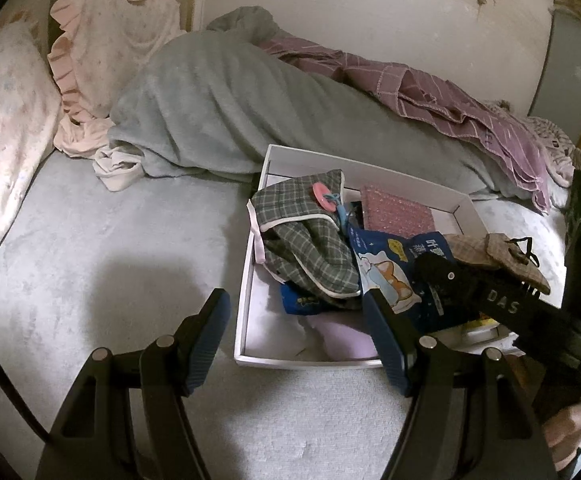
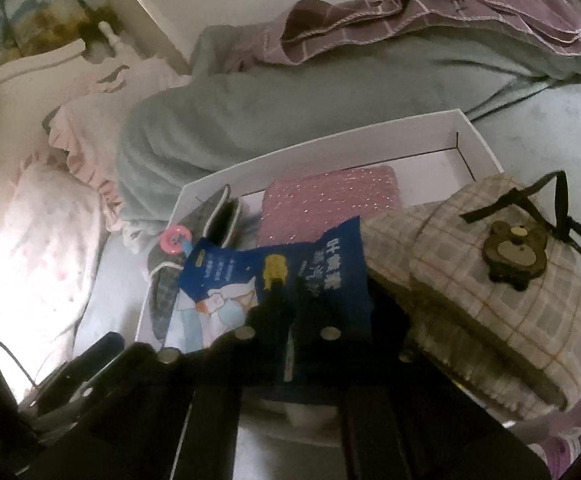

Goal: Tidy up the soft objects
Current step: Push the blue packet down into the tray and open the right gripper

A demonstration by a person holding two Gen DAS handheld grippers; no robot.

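Note:
A white shallow box (image 1: 246, 300) (image 2: 330, 140) lies on the bed. In it are a green plaid pouch (image 1: 302, 248) (image 2: 162, 296) with a pink button, a pink glittery pouch (image 1: 394, 212) (image 2: 326, 200), a blue printed packet (image 1: 386, 264) (image 2: 322, 272) and a beige plaid pouch with a bear charm (image 1: 502, 256) (image 2: 490, 272). My left gripper (image 1: 296, 300) stands open over the box's near left corner, holding nothing. My right gripper (image 1: 426, 268) (image 2: 277, 284) reaches in from the right, its fingers shut together on the blue packet.
Behind the box a grey-green blanket (image 1: 230, 112) lies bunched along the wall, with a purple checked cloth (image 1: 430, 84) on top. A pink frilled pillow (image 1: 102, 52) and a floral pillow (image 1: 6, 120) sit at the left. Bare grey bed sheet (image 1: 110, 260) spreads left of the box.

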